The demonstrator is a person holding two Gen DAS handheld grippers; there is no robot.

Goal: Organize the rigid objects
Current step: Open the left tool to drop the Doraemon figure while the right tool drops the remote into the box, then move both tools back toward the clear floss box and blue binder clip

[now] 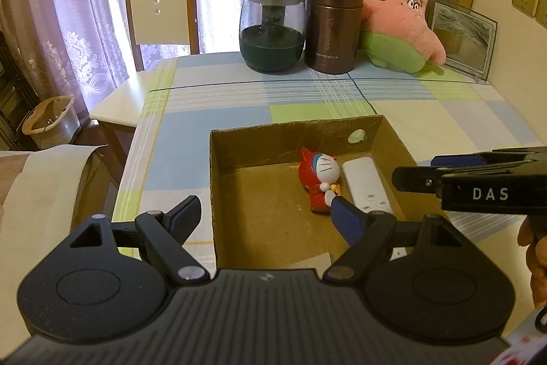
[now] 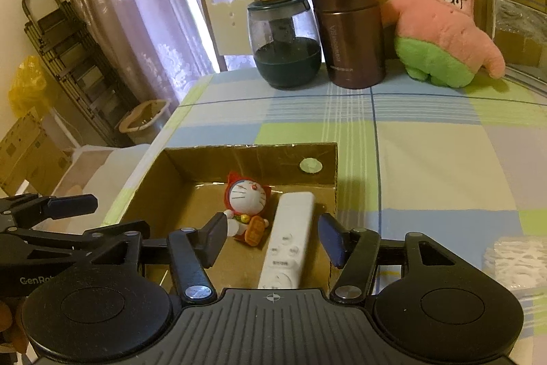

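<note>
An open cardboard box point(image 1: 213, 194) point(image 2: 333, 177) stands on the checked tablecloth. Inside it a red and blue cat figurine point(image 1: 319, 180) point(image 2: 244, 204) lies beside a white remote control point(image 1: 364, 185) point(image 2: 290, 228), which runs along the box's right wall. My right gripper point(image 2: 273, 230) is open above the remote's near end, with the remote between the fingers and clear gaps on both sides. In the left wrist view it enters from the right point(image 1: 410, 177). My left gripper point(image 1: 265, 211) is open and holds nothing, straddling the box's left wall, one finger close to the figurine.
At the table's back stand a dark green glass jar point(image 1: 271, 29), a brown metal flask point(image 1: 333, 23), a pink star plush point(image 1: 407, 23) and a picture frame point(image 1: 461, 36). A chair point(image 1: 160, 5) sits at the far left corner. A white textured object point(image 2: 512, 262) lies right of the box.
</note>
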